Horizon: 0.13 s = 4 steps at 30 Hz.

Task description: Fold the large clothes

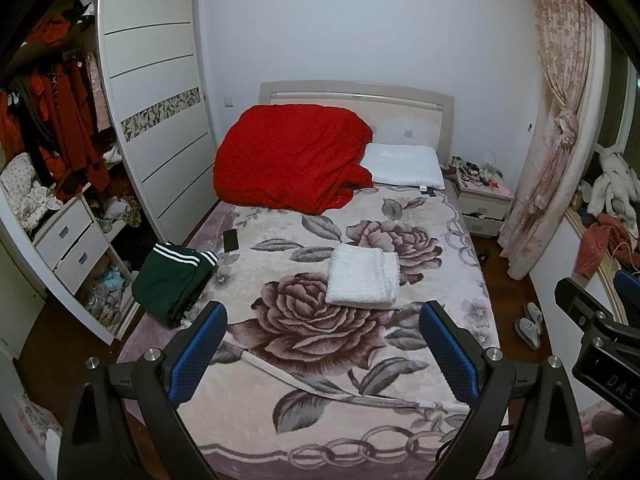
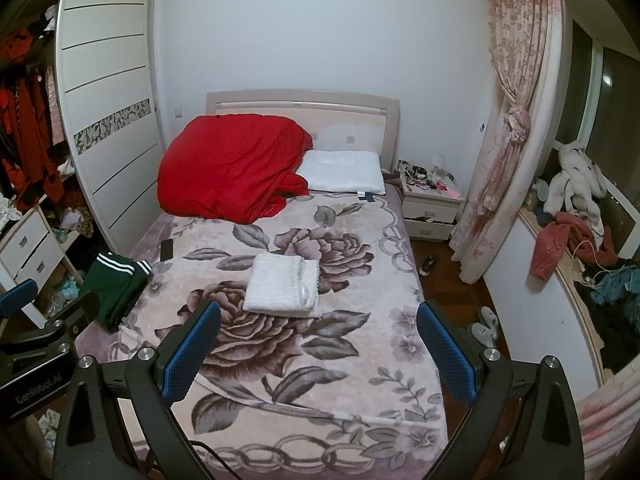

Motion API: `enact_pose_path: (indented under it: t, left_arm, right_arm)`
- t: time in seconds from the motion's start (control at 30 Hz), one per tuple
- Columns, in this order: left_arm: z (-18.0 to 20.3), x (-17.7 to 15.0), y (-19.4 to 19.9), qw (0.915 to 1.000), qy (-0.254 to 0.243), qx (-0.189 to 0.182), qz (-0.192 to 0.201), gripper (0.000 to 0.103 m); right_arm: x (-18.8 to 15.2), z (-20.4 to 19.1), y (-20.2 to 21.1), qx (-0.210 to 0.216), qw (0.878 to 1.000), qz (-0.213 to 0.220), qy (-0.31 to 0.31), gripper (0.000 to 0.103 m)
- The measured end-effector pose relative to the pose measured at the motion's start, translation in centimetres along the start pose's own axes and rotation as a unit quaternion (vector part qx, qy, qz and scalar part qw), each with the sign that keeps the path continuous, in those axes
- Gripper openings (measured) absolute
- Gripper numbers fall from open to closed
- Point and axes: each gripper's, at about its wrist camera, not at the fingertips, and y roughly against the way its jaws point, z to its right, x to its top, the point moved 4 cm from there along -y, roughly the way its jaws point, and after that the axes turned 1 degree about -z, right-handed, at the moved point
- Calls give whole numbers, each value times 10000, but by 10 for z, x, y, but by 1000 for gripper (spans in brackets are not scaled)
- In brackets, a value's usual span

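- A bedroom in a lived-in home.
- A bed (image 1: 280, 420) with a flowered blanket fills the middle of the frame, with a headboard (image 1: 400, 100) against the white wall.
- A red quilt (image 1: 288, 160) and a white pillow (image 1: 404, 166) lie at its head.
- At the left, an open wardrobe (image 1: 152, 80) holds hanging clothes (image 1: 68, 120).
- A cluttered nightstand (image 1: 482, 200) stands right of the pillow.
- A tied pink curtain (image 1: 560, 120) hangs at the upper right, with slippers (image 1: 530, 324) on the floor below.

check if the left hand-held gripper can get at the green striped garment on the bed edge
Probably yes. The left hand-held gripper is open and holds nothing, and the green garment with white stripes lies uncovered at the floral bed blanket's left edge, nothing between them.
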Motion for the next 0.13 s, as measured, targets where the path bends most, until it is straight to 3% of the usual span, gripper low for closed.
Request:
enact_pose_path:
  t: [0.13]
  left_arm:
    - [-6, 8, 6, 9999, 14, 13, 107, 98]
  right_arm:
    - [-1, -1, 1, 10, 10000, -1, 6, 100]
